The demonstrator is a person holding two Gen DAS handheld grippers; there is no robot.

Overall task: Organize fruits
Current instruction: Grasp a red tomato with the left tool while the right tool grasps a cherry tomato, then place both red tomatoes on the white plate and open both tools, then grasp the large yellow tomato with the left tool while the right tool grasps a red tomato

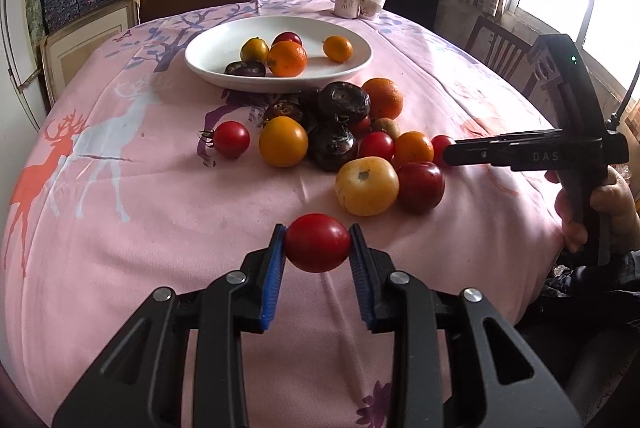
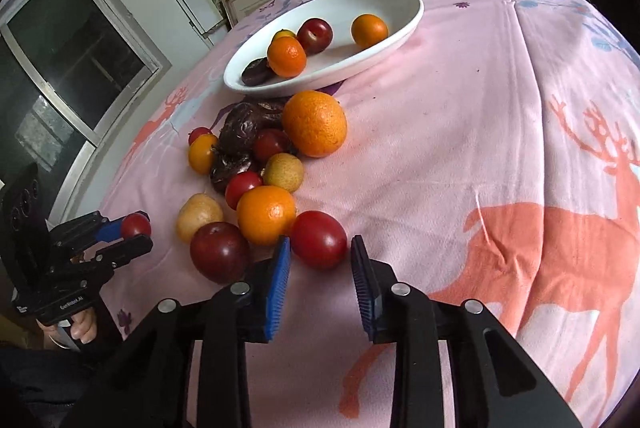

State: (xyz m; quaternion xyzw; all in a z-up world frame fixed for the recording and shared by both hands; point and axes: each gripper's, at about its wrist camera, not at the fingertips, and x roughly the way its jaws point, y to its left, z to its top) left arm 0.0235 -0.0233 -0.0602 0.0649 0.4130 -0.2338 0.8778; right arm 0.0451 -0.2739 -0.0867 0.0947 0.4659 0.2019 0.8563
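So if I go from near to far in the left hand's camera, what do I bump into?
Left gripper holding the red tomato → big yellow tomato → big orange → white plate with fruit in it → can and paper cup at the far edge.

White plate (image 1: 352, 65); pink tablecloth (image 1: 160, 195) patterned with orange and white deer; red tomato (image 1: 317, 243) between blue pads (image 1: 273, 288).
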